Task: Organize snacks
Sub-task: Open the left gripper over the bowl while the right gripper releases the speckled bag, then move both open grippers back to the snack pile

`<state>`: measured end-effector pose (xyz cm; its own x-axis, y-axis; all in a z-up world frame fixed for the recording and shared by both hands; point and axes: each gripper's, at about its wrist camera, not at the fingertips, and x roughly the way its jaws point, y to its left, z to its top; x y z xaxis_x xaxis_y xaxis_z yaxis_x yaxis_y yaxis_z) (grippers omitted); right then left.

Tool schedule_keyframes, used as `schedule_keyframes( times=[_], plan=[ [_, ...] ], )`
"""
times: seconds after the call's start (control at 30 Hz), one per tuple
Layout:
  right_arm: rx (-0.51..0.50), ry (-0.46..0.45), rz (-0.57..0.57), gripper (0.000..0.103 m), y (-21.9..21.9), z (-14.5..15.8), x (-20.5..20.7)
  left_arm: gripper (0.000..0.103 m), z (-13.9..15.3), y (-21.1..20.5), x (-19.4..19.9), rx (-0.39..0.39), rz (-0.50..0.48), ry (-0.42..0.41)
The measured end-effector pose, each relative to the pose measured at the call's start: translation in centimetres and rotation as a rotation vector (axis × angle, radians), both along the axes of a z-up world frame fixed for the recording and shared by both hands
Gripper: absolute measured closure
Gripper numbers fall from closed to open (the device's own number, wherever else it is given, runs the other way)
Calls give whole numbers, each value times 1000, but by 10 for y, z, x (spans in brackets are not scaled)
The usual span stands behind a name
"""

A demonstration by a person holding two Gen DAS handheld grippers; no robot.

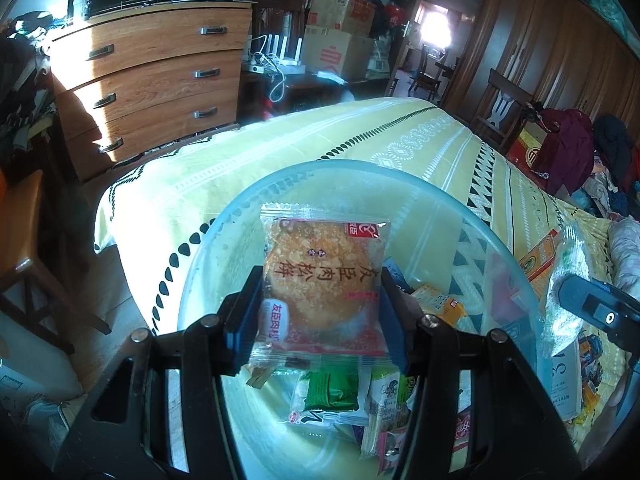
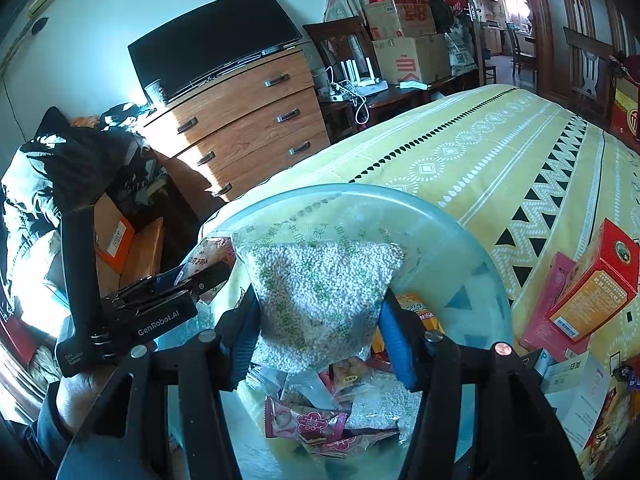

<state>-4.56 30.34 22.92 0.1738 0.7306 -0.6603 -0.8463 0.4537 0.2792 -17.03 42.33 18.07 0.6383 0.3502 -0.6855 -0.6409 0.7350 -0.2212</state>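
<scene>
Left wrist view: I see my left gripper clamped on the meat-floss cake packet, held over the clear bowl, long axis running away from me. My right gripper holds the white pellet bag there too, pads slackening, nearer the bowl's right side.

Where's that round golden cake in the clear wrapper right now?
The wrapped cake sits between the left gripper fingers, held above the clear bowl on the yellow bedspread, over other snack packets.
</scene>
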Motion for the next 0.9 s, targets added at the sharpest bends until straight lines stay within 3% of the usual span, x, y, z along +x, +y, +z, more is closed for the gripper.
schedule_keyframes(
  times=[0.23, 0.4, 0.9],
  plan=[
    [-1, 5, 3, 41, 1, -1, -4, 48, 0, -1, 0, 1, 1, 6],
    [9, -5, -5, 28, 0, 0, -6, 45, 0, -1, -1, 2, 3, 11],
    [41, 26, -21, 24, -26, 1, -11, 31, 3, -3, 0, 25, 14, 34]
  ],
)
